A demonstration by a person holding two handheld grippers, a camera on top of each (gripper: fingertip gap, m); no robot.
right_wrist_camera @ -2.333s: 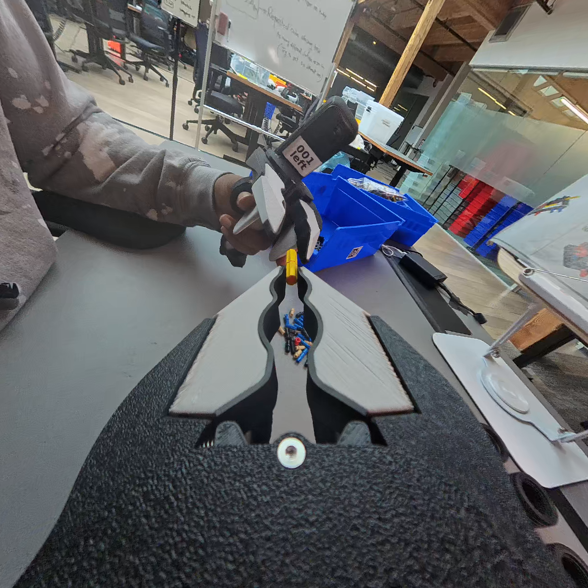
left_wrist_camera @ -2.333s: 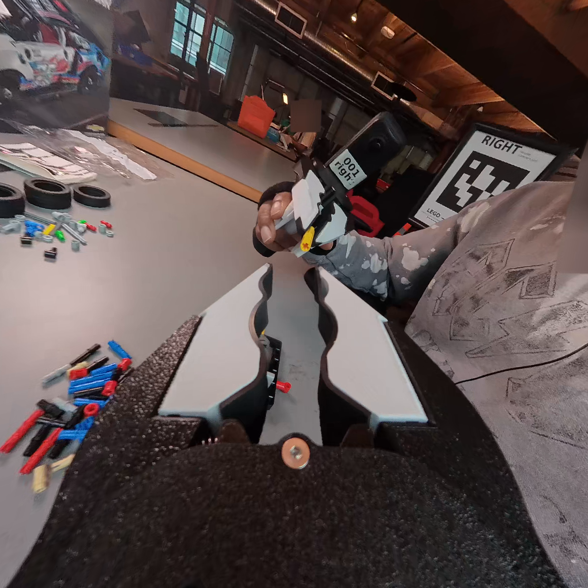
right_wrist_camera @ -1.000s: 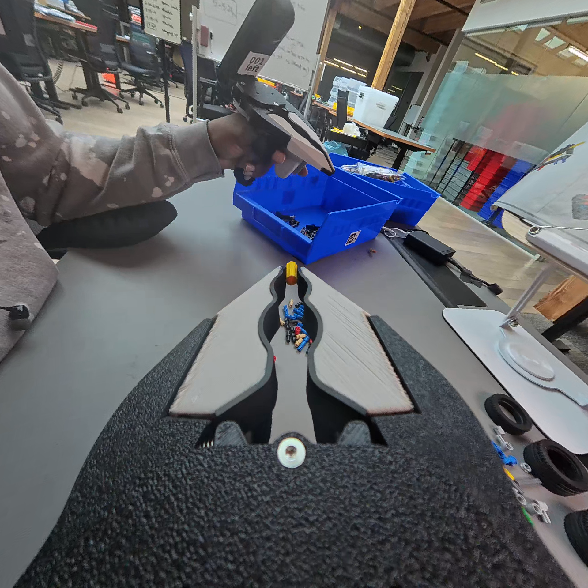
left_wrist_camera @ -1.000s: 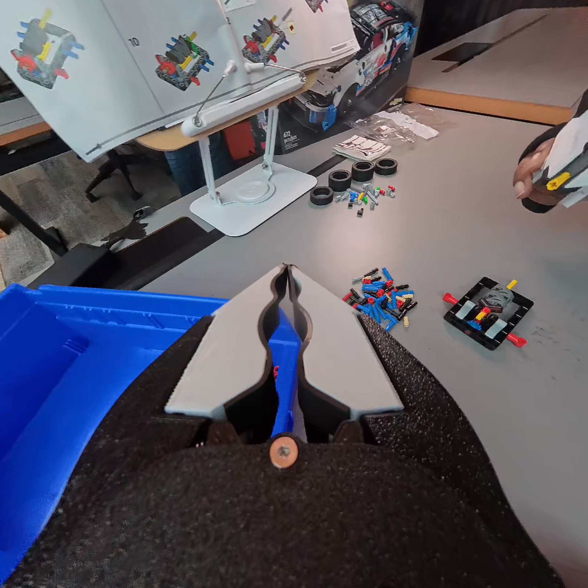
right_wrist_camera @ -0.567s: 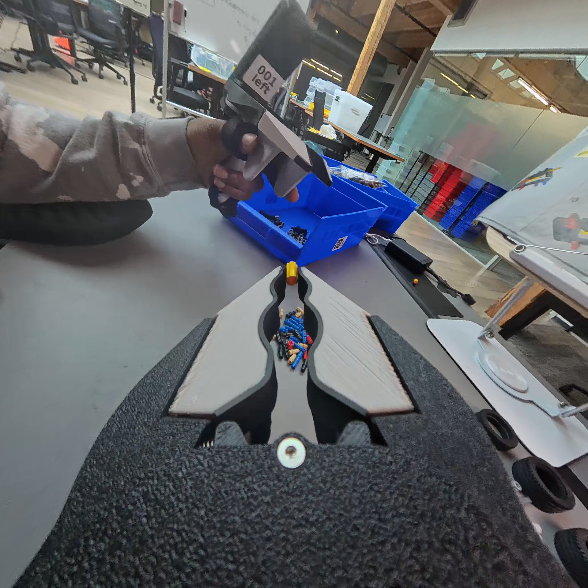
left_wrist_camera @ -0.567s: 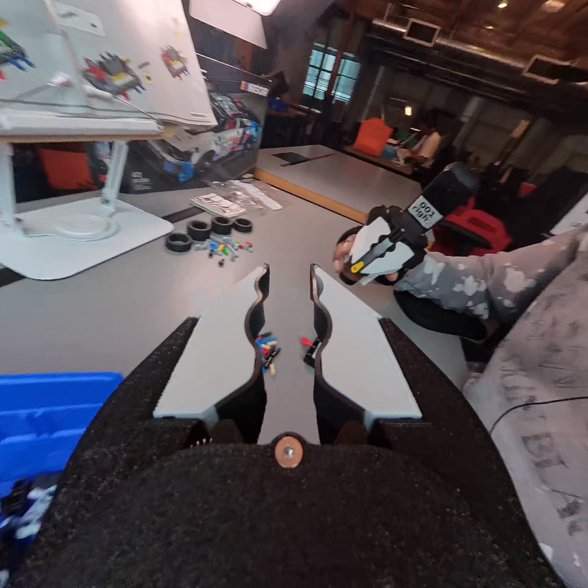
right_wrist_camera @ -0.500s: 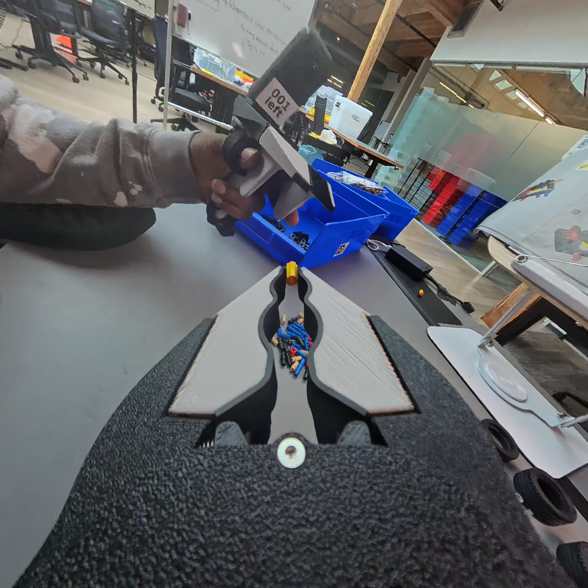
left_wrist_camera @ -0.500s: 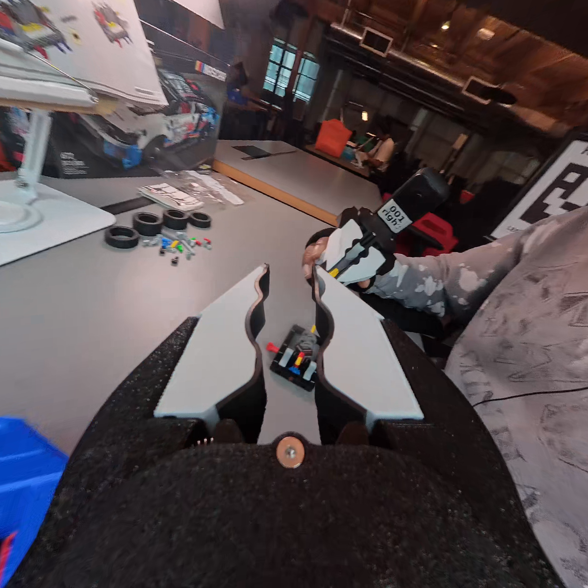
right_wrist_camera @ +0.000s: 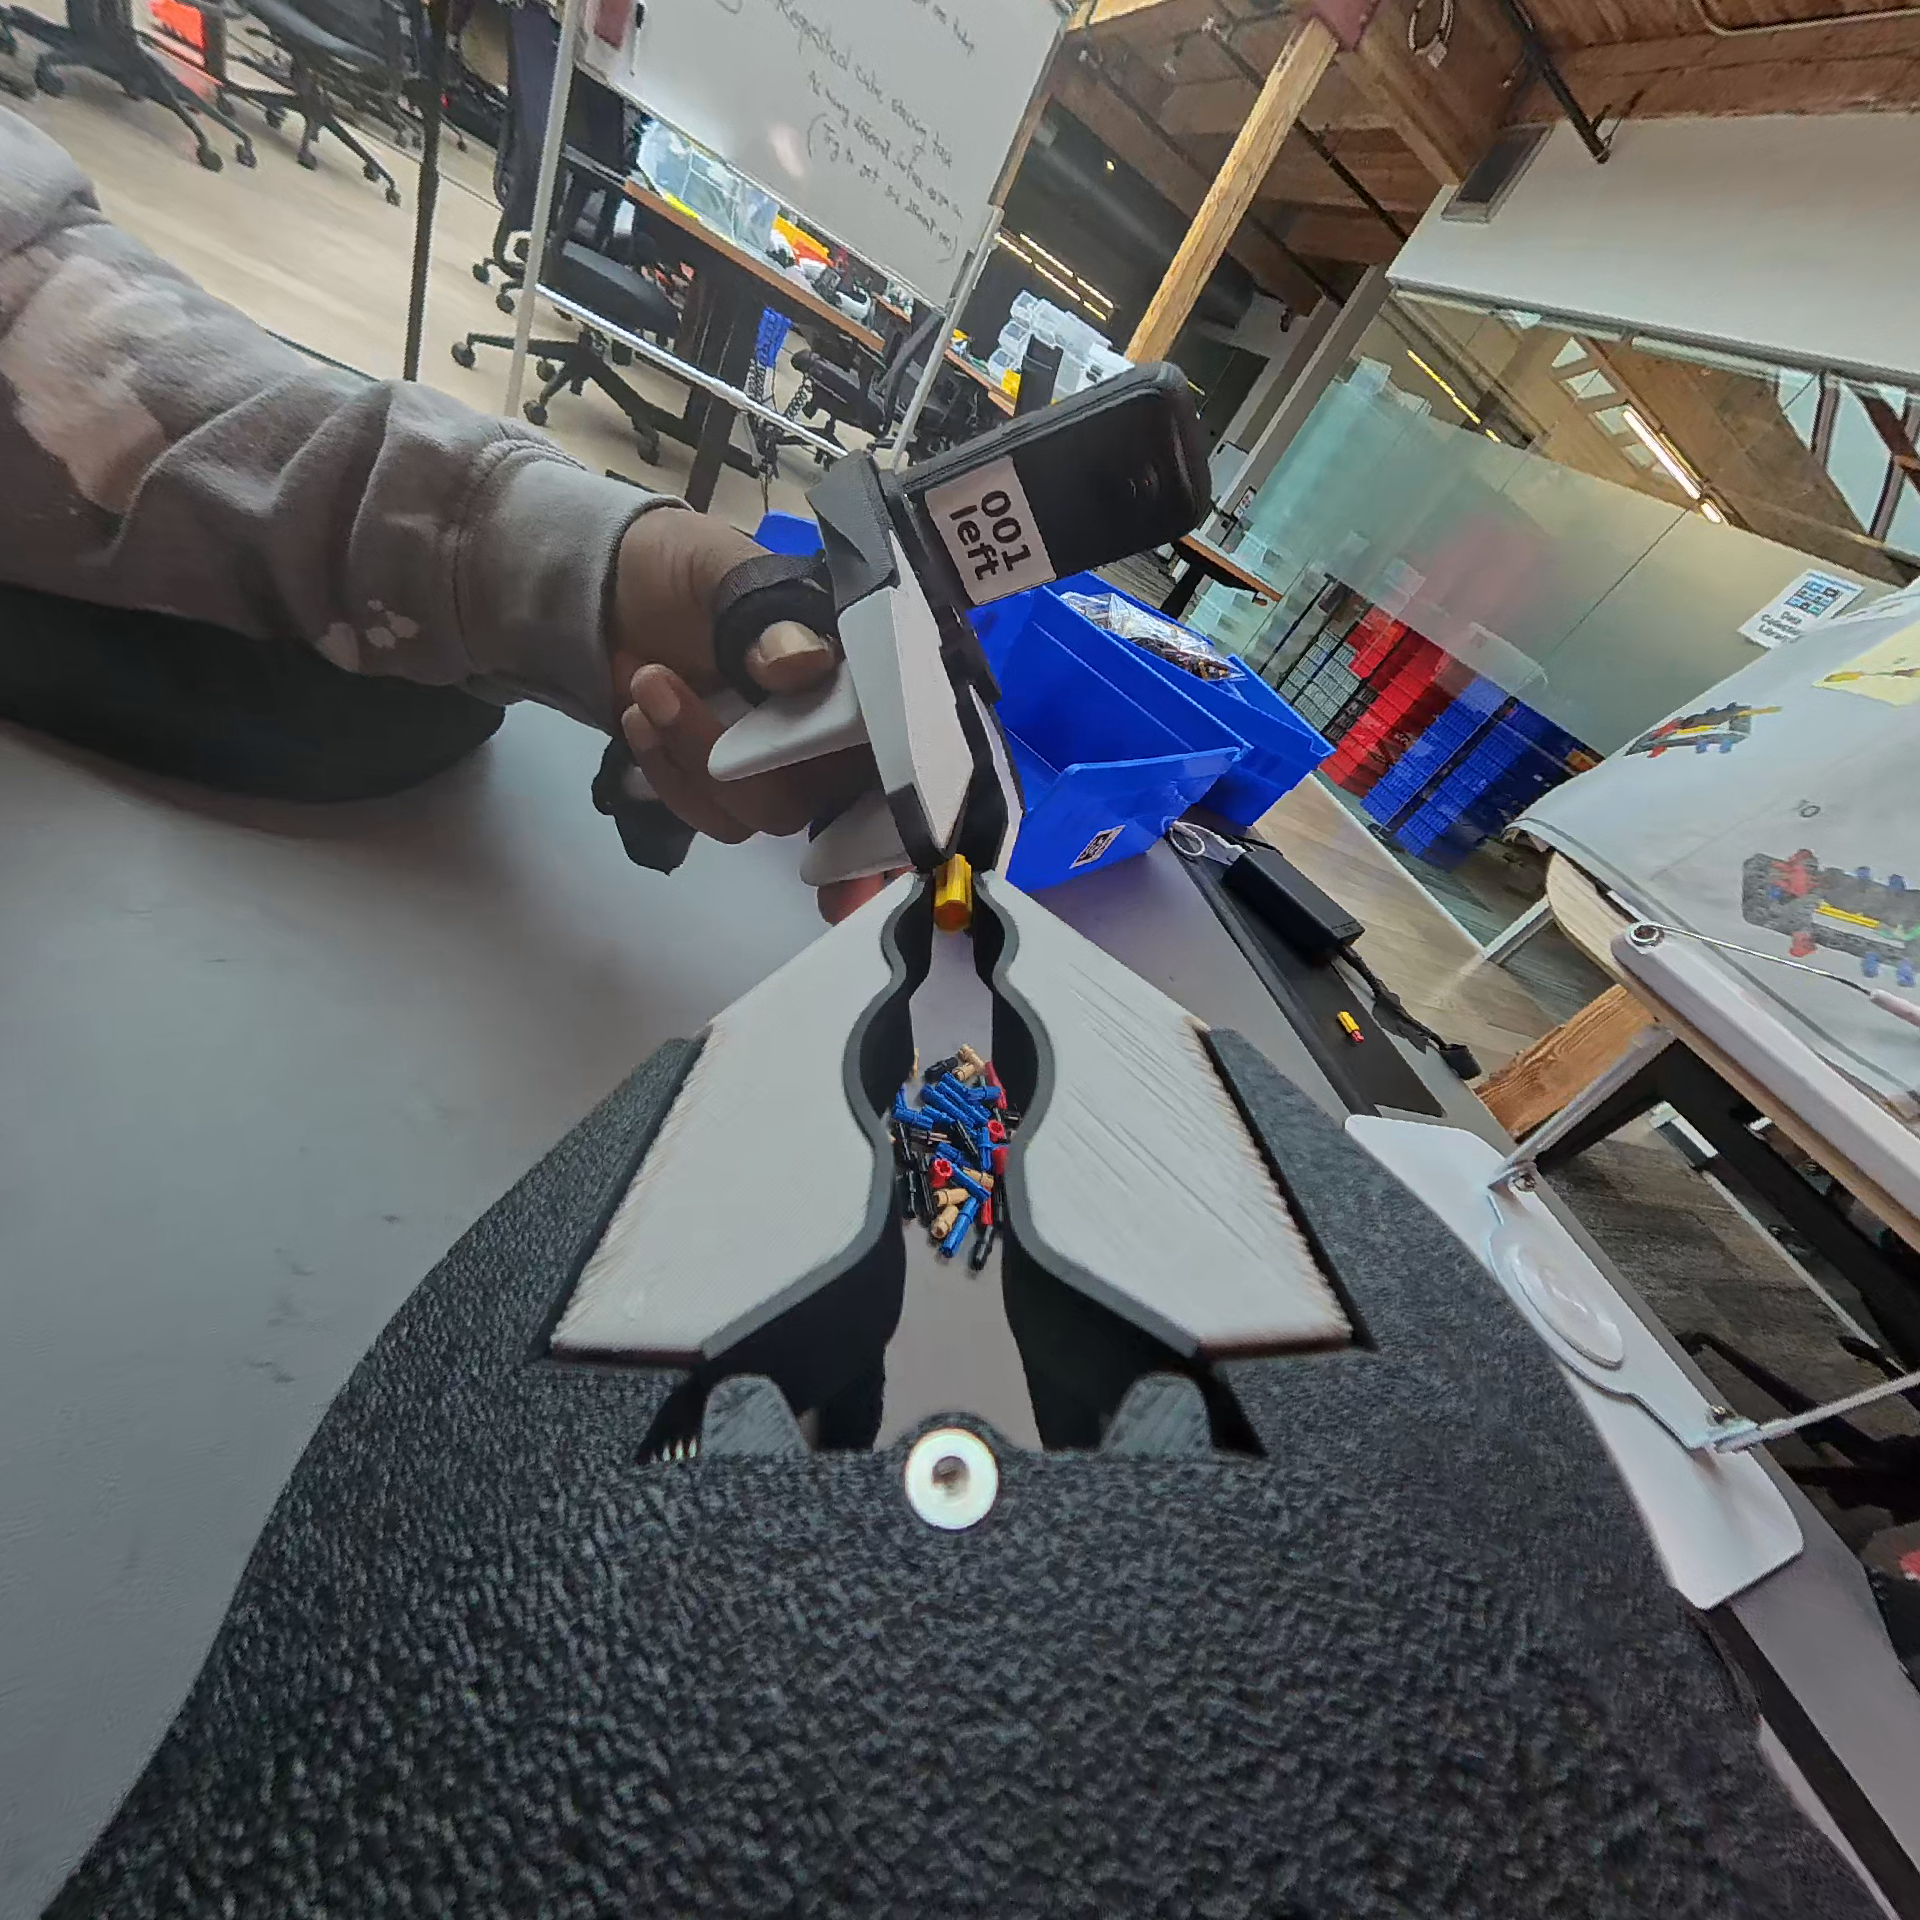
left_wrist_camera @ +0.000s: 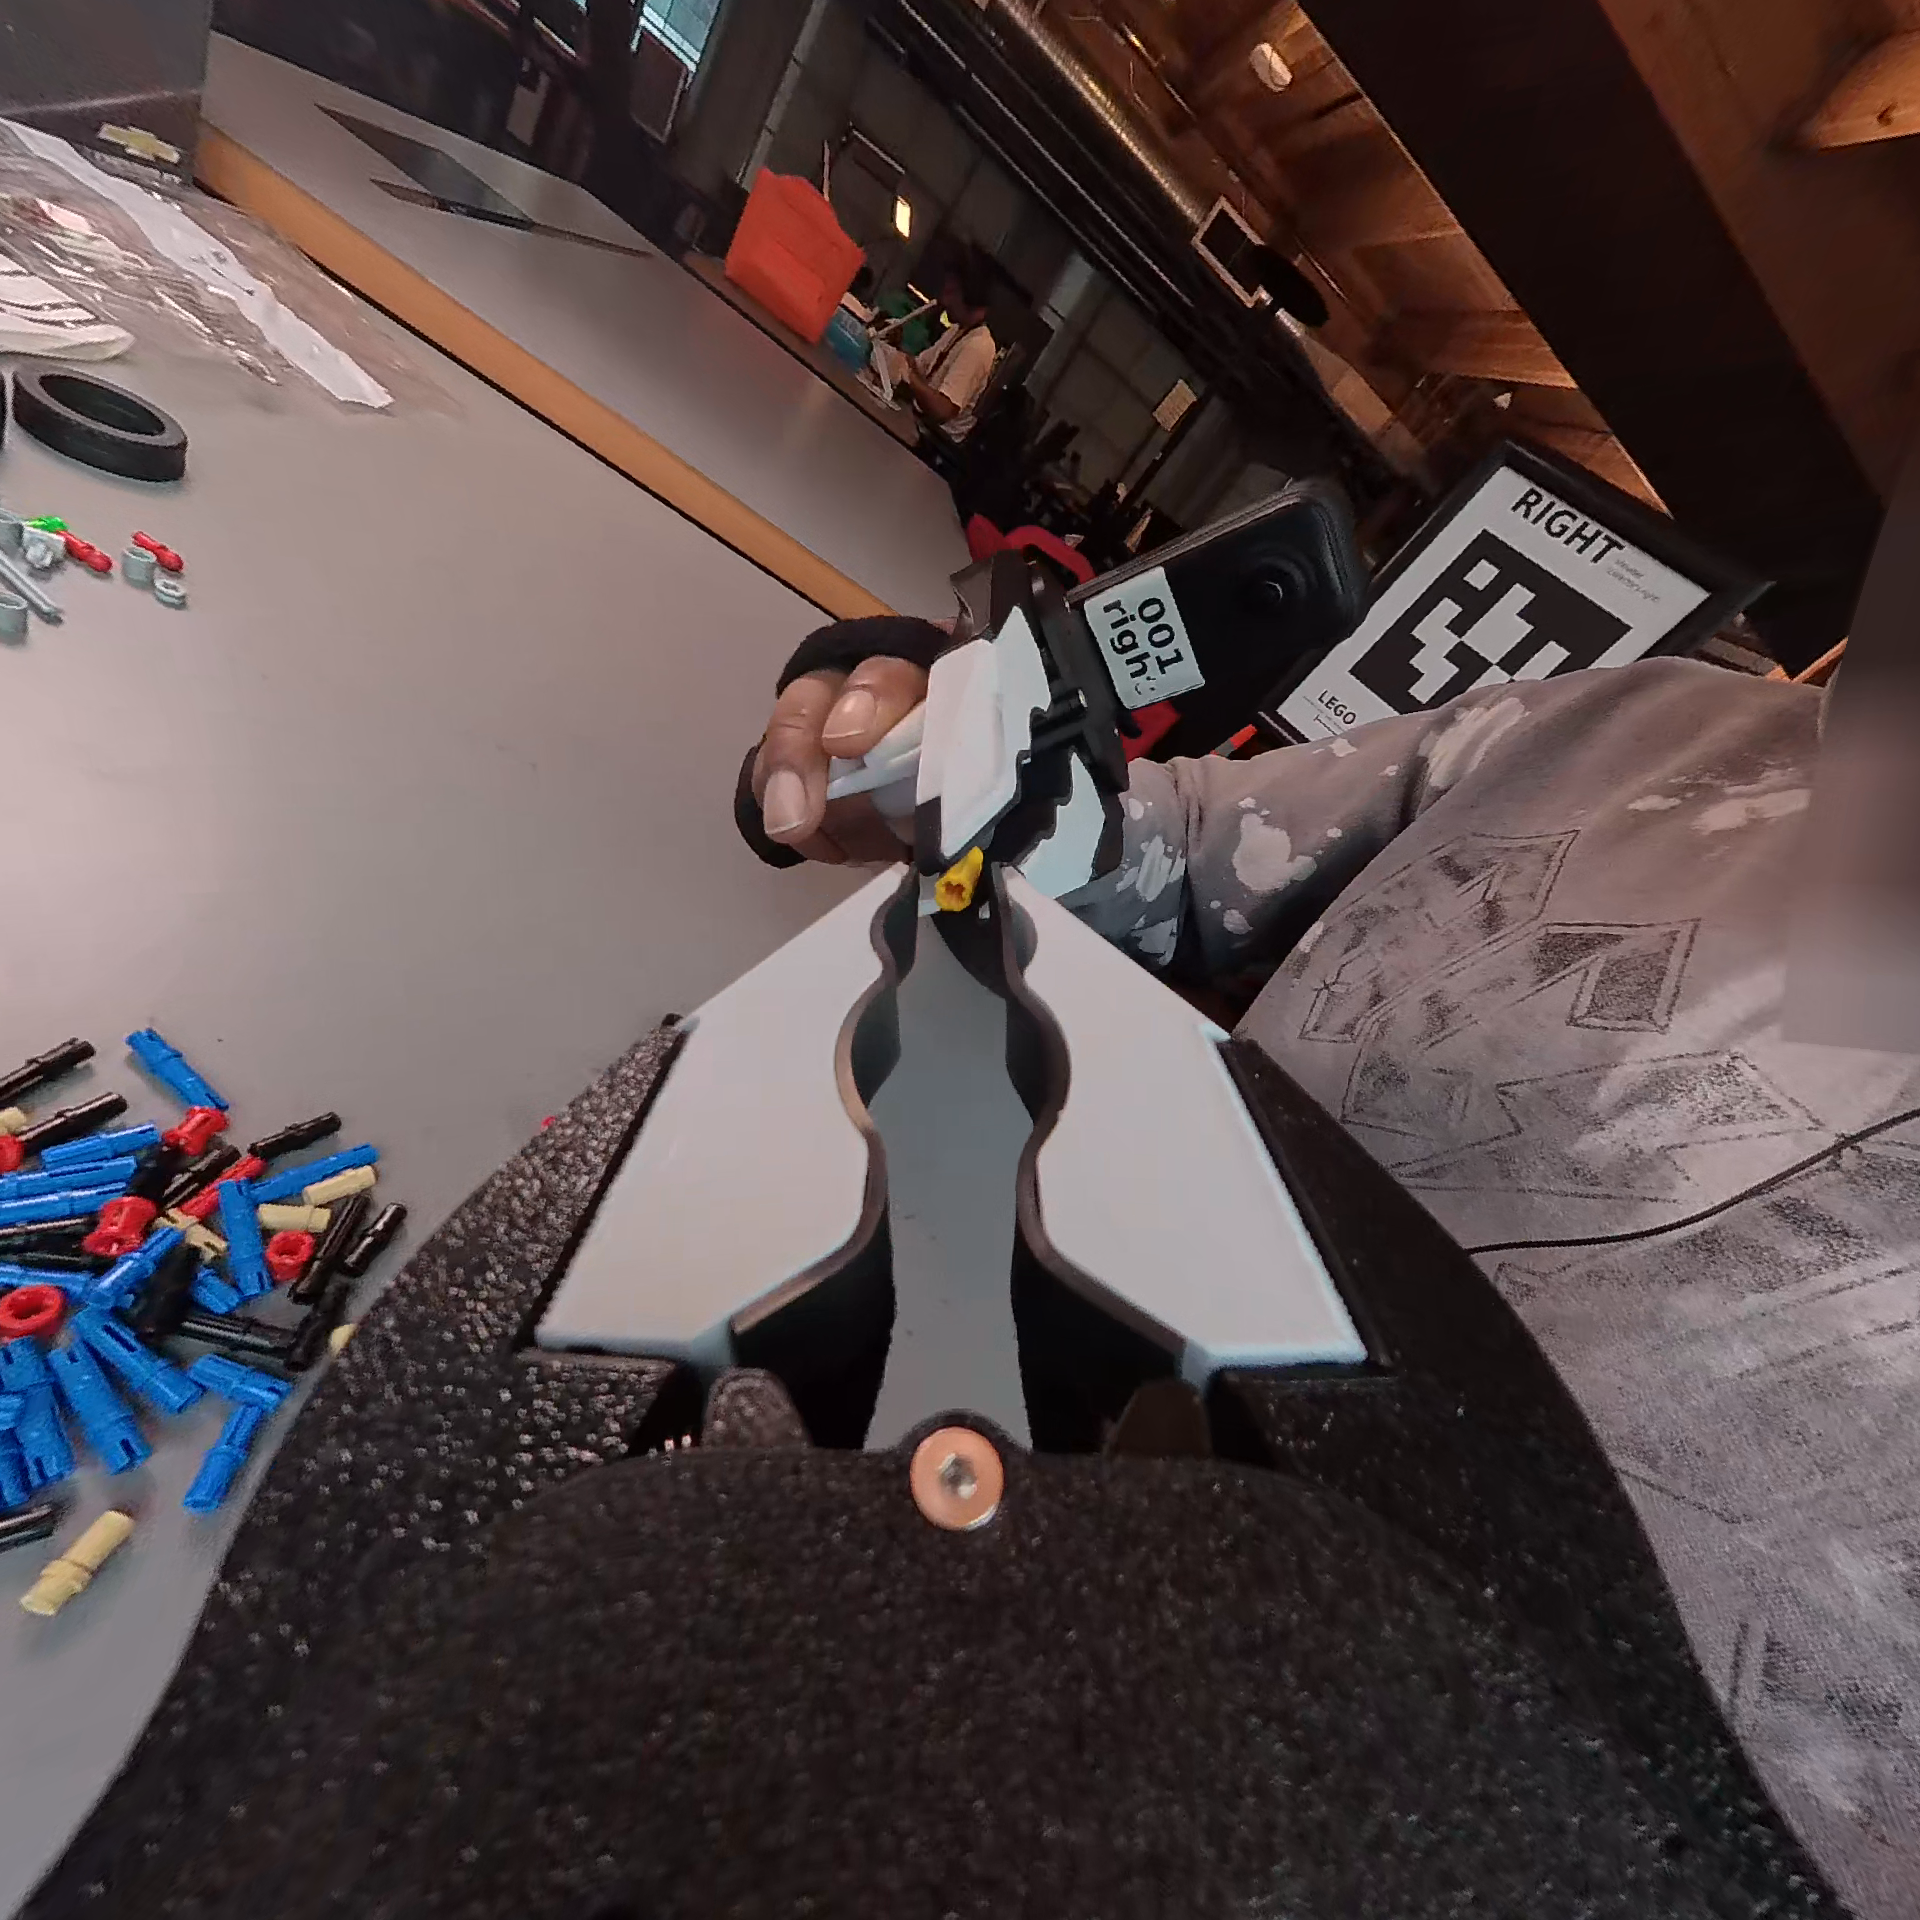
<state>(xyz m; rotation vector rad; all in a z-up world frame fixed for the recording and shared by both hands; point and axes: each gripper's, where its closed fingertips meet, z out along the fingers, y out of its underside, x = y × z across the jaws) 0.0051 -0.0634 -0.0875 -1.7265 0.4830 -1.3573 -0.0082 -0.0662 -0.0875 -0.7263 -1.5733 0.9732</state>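
My right gripper is shut on a short yellow pin and holds it above the grey table, pointing forward. My left gripper faces it tip to tip, and its narrowed jaws hold the pin's other end. In the right wrist view the left gripper comes down onto the pin from above, held by a hand in a grey sleeve. A pile of blue, black, red and tan pins lies on the table left of my left gripper and shows between the right fingers.
Blue bins stand behind the left gripper. A white stand base and a tilted instruction sheet are at the right. A black tyre and small loose parts lie far left. A black-and-white marker board stands behind. Only a small space, under 4 cm, lies between the two pairs of fingers.
My left gripper swung from the blue bin back to the right gripper, passed over the black frame assembly, and narrowed its jaws around the yellow pin. The right gripper kept hold of the pin.
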